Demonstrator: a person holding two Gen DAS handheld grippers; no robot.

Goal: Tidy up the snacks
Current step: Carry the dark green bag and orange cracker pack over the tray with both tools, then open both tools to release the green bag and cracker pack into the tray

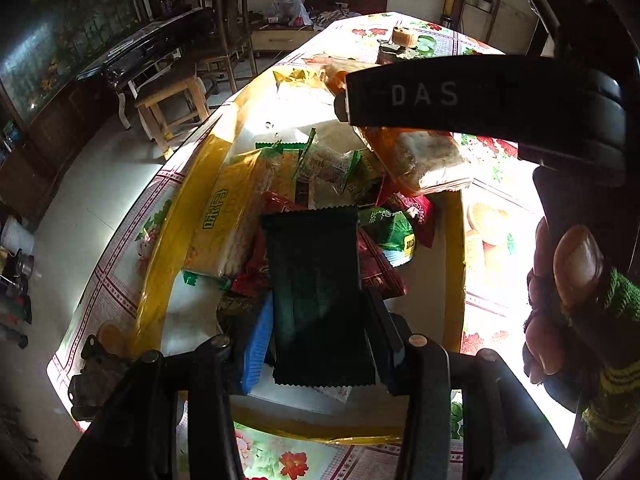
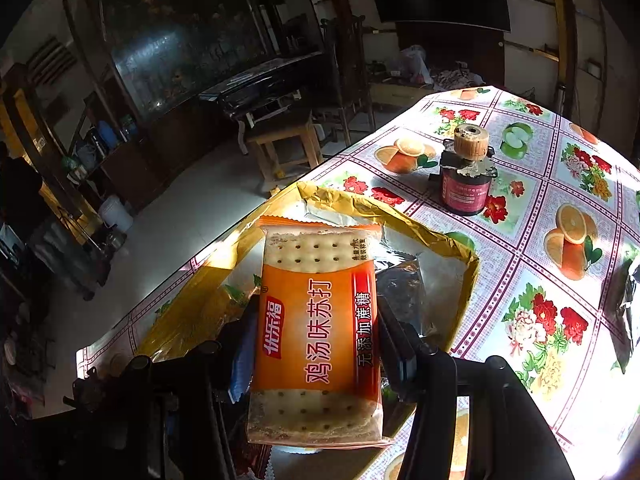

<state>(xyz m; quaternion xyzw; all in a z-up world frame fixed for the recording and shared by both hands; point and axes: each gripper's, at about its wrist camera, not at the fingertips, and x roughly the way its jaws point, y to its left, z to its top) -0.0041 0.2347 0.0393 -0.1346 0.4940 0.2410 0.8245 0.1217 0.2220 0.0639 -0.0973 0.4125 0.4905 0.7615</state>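
The dark green packet (image 1: 320,296) in my left claw (image 1: 316,344) hides the snacks beneath it. My right claw's orange cracker pack (image 2: 316,328) covers most of the yellow tray (image 2: 440,236). The small jar's (image 2: 466,176) label is unreadable.

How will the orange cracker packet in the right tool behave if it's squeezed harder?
The orange cracker packet probably stays flat and stiff, since stacked crackers fill it. They look brittle and may crack. Its glossy film could slip between the right tool fingers.

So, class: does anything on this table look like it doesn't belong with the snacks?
Yes. A dark jar with a worn wooden-looking cap stands alone on the floral tablecloth, beyond the yellow-rimmed snack box. It looks like no snack packet.
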